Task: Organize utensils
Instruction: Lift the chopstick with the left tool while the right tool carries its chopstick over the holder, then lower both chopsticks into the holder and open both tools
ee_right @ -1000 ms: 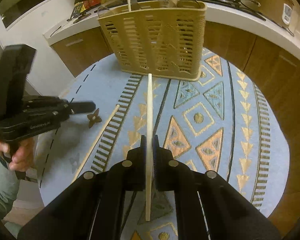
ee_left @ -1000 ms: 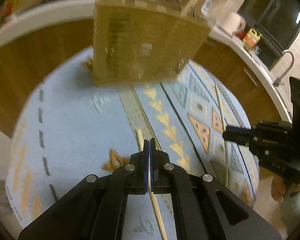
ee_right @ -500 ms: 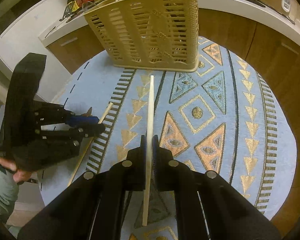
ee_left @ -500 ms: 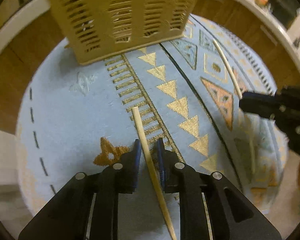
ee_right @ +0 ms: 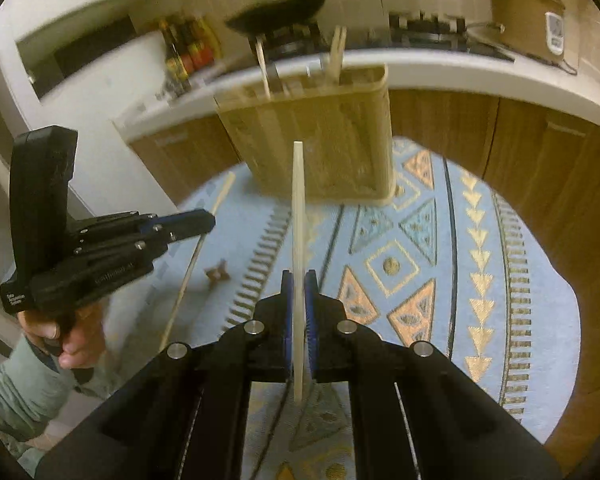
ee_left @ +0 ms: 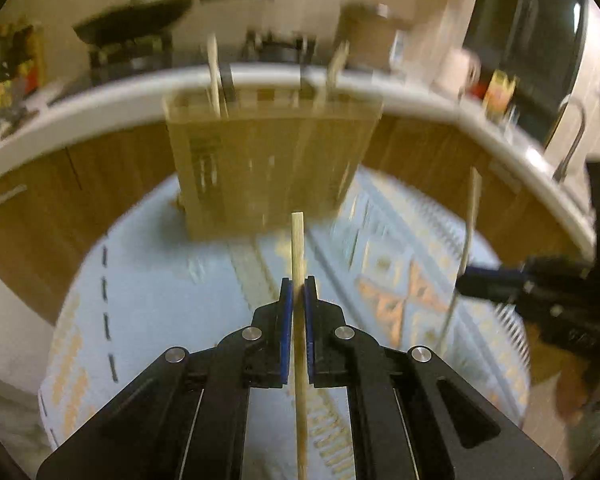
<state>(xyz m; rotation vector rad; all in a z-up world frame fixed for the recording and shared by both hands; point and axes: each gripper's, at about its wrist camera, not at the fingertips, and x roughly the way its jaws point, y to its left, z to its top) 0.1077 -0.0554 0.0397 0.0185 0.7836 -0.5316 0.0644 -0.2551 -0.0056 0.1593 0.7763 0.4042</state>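
A wooden chopstick (ee_left: 298,248) is being pinched between the jaws of the left gripper (ee_left: 299,286), at the centre of the left wrist frame. A second chopstick (ee_right: 298,216) is being pinched by the right gripper (ee_right: 299,280) in the same manner. Both sticks are being held clear of the patterned blue mat (ee_right: 460,280). The slatted beige basket (ee_right: 320,136) is standing at upper centre, with several sticks already upright in it. The task is being judged as partly done: two sticks are awaiting insertion. Small white lettering on the left gripper's body is being noted at the left edge of the right wrist frame; it is too small to be read.
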